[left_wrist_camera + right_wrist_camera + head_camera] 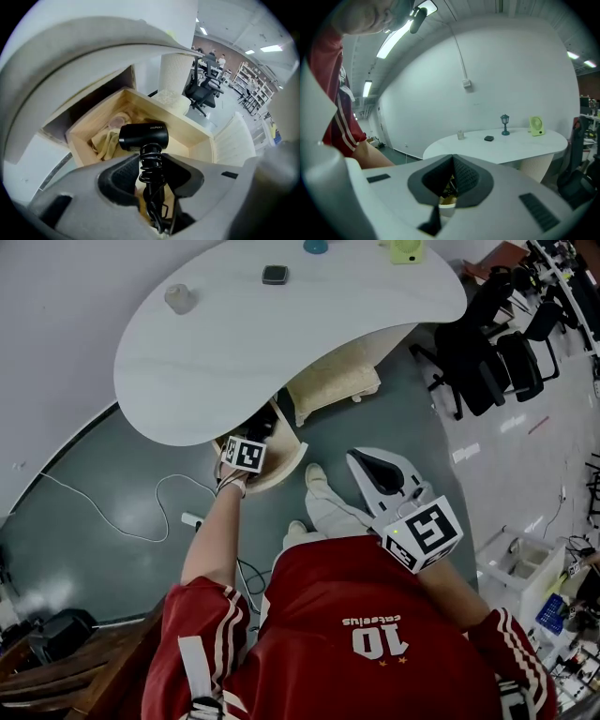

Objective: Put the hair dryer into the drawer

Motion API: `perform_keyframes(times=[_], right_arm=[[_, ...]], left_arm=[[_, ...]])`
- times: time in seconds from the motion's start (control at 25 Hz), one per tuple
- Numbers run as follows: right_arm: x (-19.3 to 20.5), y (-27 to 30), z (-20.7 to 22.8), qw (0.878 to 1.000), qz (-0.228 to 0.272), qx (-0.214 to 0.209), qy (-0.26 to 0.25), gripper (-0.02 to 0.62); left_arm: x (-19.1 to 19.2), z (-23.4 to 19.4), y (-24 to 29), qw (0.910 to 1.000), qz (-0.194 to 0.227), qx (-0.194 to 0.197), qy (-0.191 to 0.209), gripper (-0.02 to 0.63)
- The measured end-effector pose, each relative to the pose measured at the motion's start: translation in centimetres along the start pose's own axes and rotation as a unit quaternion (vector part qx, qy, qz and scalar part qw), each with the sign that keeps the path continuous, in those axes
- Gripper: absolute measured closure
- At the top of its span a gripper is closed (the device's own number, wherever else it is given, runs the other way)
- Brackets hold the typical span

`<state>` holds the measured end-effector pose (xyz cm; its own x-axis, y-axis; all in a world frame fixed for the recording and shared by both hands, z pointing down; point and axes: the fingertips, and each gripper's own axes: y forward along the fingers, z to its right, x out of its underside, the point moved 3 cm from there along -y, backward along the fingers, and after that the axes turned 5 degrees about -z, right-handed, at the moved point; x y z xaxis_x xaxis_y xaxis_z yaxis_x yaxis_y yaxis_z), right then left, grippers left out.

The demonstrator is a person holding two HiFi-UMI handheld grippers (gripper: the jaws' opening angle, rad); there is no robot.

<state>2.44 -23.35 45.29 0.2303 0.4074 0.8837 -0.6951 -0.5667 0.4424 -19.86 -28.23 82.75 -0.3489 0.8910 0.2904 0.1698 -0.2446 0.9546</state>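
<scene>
A black hair dryer (143, 136), its coiled cord wound round the handle, hangs just above the open wooden drawer (197, 129). My left gripper (151, 161) is shut on that handle and points steeply down. A yellowish cloth (107, 140) and a small round pinkish thing lie inside the drawer. In the head view the left gripper (246, 465) is over the drawer (286, 465) under the table's edge, and the dryer is hidden there. My right gripper (373, 468) is held back near the person's legs. Its jaws (452, 161) are shut with nothing between them.
The white curved table (281, 334) overhangs the drawer and carries a cup (179, 298), a small dark object (275, 275), a lamp (505, 124) and a green fan (406, 249). A ribbed pedestal (333, 381) stands beside the drawer. Office chairs (487, 343) are at the right, and a cable (192, 518) lies on the floor.
</scene>
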Motion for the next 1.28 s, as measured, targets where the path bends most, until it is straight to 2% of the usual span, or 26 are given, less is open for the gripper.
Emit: perform_keyframes(times=[0.36, 0.56, 0.92, 1.28], right_arm=[[-2.3, -1.9, -1.8, 0.999, 0.031, 0.009, -0.011, 0.589], [-3.3, -3.6, -3.2, 0.998, 0.051, 0.021, -0.012, 0.589], [-4.5, -7.7, -6.3, 0.996, 0.079, 0.051, -0.004, 0.589], [-5.4, -12.7, -8.1, 0.992, 0.092, 0.081, -0.008, 0.589]], left_arm=[[1.6, 0.7, -6.2, 0.999, 0.043, -0.001, -0.007, 0.448], [2.6, 2.4, -9.8, 0.9963, 0.085, 0.007, -0.007, 0.448], [4.6, 5.4, -18.9, 0.9862, 0.164, 0.021, 0.007, 0.416], [5.5, 7.8, -30.0, 0.9673, 0.253, 0.011, 0.017, 0.408]])
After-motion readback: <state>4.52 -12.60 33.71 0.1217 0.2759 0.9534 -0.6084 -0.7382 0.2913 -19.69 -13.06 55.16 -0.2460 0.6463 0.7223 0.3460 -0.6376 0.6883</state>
